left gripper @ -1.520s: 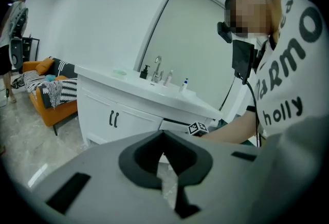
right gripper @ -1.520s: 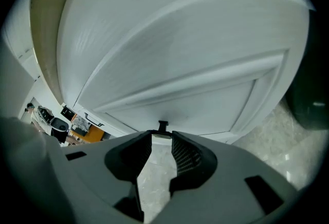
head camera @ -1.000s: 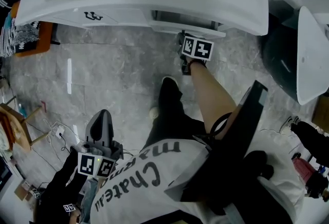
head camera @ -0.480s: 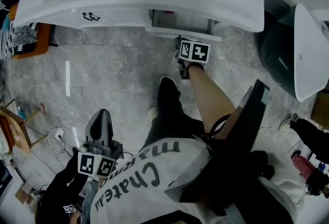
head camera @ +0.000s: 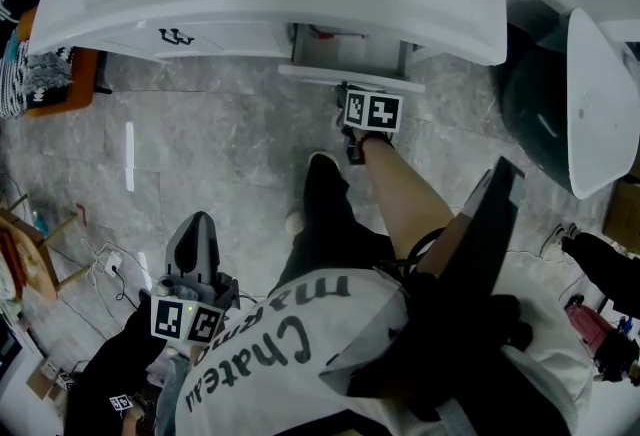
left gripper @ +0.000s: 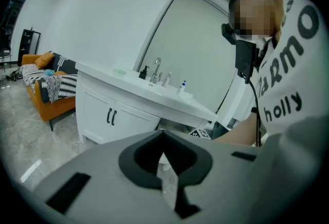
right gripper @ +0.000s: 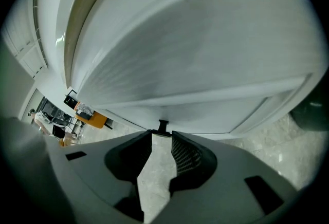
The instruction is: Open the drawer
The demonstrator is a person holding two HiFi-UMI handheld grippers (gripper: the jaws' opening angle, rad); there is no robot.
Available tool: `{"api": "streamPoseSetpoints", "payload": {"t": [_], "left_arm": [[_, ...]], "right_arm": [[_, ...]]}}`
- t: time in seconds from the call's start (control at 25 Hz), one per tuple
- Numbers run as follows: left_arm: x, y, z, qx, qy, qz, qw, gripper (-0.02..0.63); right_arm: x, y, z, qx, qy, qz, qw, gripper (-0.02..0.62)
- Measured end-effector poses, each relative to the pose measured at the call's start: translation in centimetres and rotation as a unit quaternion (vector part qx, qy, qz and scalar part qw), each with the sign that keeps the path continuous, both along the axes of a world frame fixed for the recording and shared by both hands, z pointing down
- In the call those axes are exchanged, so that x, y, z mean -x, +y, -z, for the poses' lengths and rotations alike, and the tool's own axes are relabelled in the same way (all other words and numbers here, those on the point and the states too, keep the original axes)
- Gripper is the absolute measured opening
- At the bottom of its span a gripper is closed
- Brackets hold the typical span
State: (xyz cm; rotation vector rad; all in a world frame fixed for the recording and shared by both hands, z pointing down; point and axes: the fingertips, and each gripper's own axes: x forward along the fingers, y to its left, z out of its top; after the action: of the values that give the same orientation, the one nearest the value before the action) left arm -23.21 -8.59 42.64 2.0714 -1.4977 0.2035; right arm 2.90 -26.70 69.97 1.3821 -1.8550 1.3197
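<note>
The white vanity's drawer (head camera: 350, 76) stands partly pulled out under the counter, its inside showing behind the front panel. My right gripper (head camera: 365, 102), with its marker cube on top, sits right at that front panel. In the right gripper view the small black drawer handle (right gripper: 163, 126) lies between the tips of my right gripper (right gripper: 162, 134), which is shut on it, with the drawer front (right gripper: 216, 112) just behind. My left gripper (head camera: 198, 224) hangs low at the left, far from the vanity. The tips of my left gripper (left gripper: 163, 133) meet, with nothing between them.
The vanity's cupboard doors (head camera: 175, 37) with black handles are left of the drawer. An orange sofa (head camera: 70, 74) stands at the far left, a white fixture (head camera: 600, 104) at the right. My black shoe (head camera: 325, 184) rests on the grey floor below the drawer. Cables (head camera: 110, 254) lie at the left.
The drawer has slid further out of the vanity, toward me, with the right gripper moving back along with it. The left gripper has stayed where it was.
</note>
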Motion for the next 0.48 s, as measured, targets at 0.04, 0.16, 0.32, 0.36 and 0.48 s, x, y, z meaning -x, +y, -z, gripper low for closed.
{"api": "streamPoseSetpoints", "payload": {"t": [0.04, 0.16, 0.32, 0.36, 0.48], "left_arm": [[-0.01, 0.01, -0.02, 0.000, 0.000, 0.000, 1.0000, 0.006], [-0.02, -0.05, -0.05, 0.001, 0.000, 0.000, 1.0000, 0.006], [-0.33, 0.24, 0.05, -0.002, -0.001, -0.001, 1.0000, 0.006], [-0.42, 0.31, 0.09, -0.003, -0.002, -0.003, 1.0000, 0.006], [-0.46, 0.52, 0.17, -0.002, -0.004, -0.003, 1.0000, 0.006]], "right_arm": [[0.02, 0.09, -0.03, 0.001, 0.000, 0.000, 1.000, 0.127], [0.11, 0.20, -0.06, 0.003, 0.000, 0.001, 1.000, 0.127], [0.11, 0.54, -0.08, 0.003, -0.003, 0.004, 1.000, 0.127], [0.07, 0.58, -0.10, 0.004, -0.003, 0.004, 1.000, 0.127], [0.09, 0.54, -0.07, 0.004, -0.004, 0.004, 1.000, 0.127]]}}
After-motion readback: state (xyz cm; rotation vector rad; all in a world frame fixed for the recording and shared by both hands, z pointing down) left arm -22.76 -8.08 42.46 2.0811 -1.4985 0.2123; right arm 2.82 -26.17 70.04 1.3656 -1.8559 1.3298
